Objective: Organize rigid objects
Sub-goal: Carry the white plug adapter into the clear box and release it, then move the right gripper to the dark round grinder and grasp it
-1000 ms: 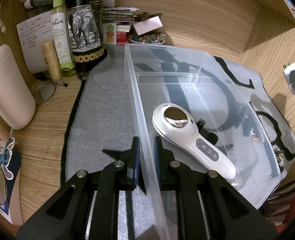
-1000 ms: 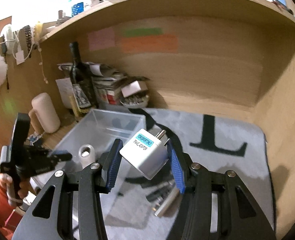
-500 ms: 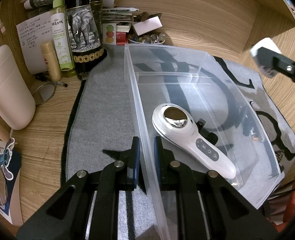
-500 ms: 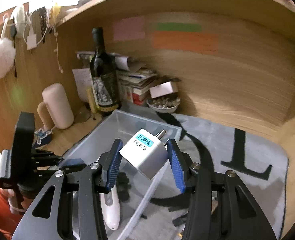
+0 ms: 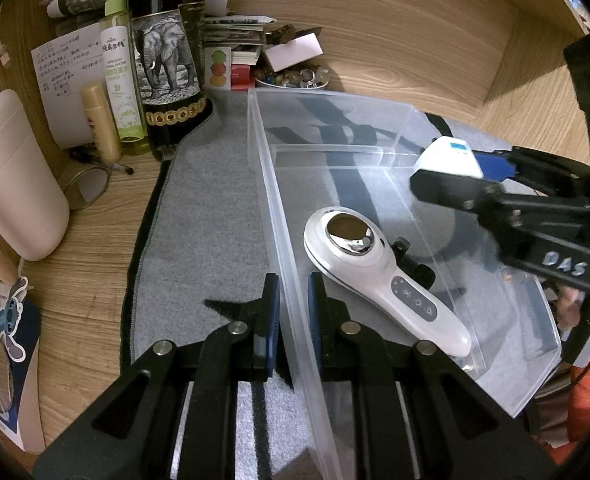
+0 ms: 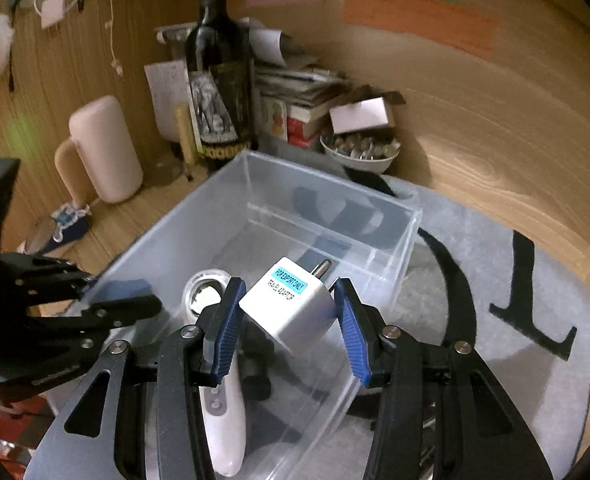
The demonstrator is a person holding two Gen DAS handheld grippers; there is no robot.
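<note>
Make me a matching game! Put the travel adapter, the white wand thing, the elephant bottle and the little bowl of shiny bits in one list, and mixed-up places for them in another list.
Things:
1. travel adapter
2. white wand
3. elephant bottle
4. bowl of shiny bits

Places:
A. lying inside the clear bin
B. standing on the desk beside the green spray bottle
C. held in the right claw above the bin
D. behind the bin's far wall, by the stacked books

Pairs: 1-C, 2-A, 3-B, 4-D
</note>
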